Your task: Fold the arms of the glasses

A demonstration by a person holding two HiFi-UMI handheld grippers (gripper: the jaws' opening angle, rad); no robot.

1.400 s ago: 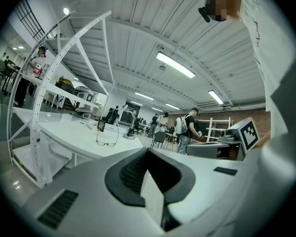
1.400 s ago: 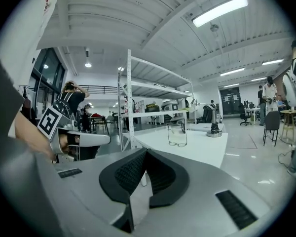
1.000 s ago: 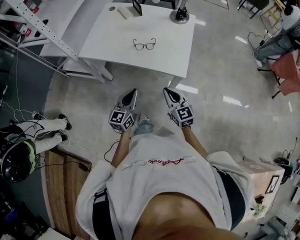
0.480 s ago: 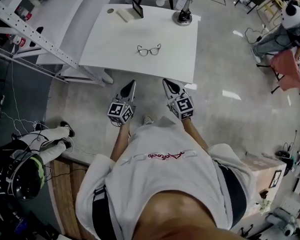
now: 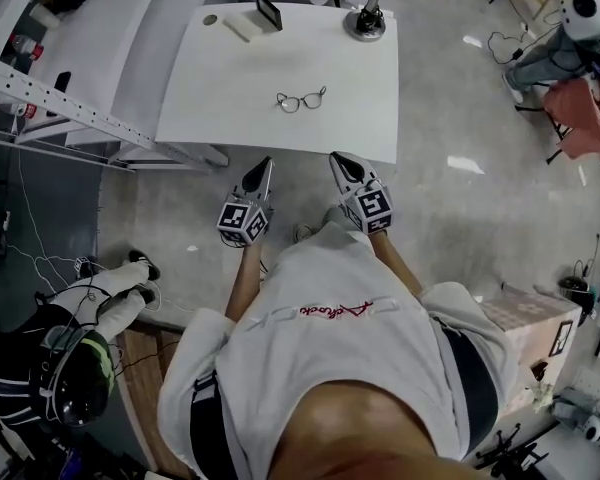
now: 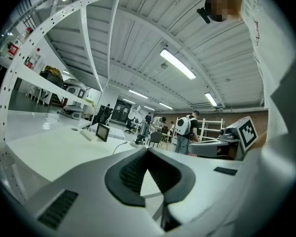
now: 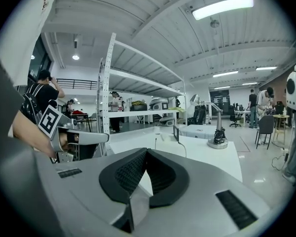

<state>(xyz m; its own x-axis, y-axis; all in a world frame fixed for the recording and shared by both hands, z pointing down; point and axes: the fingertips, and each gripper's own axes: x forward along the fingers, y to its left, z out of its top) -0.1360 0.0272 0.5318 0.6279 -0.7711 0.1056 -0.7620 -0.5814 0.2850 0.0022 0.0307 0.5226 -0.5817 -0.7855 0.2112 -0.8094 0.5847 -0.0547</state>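
1. Glasses (image 5: 300, 99) lay near the middle of the white table (image 5: 220, 98), well apart from both claws.
2. We held the left claw (image 5: 266, 164) short of the table's near edge, pointing toward it, its jaws pressed together with nothing between them.
3. We held the right claw (image 5: 336, 157) near it on the right, jaws likewise closed and empty.
4. A lamp base (image 5: 366, 25) and a small screen (image 5: 271, 11) stood at the table's far edge.

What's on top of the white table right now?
On the table: glasses mid-top, a small screen, a pale block, a round disc and a lamp base. Only the spot behind the upright screen is hidden.
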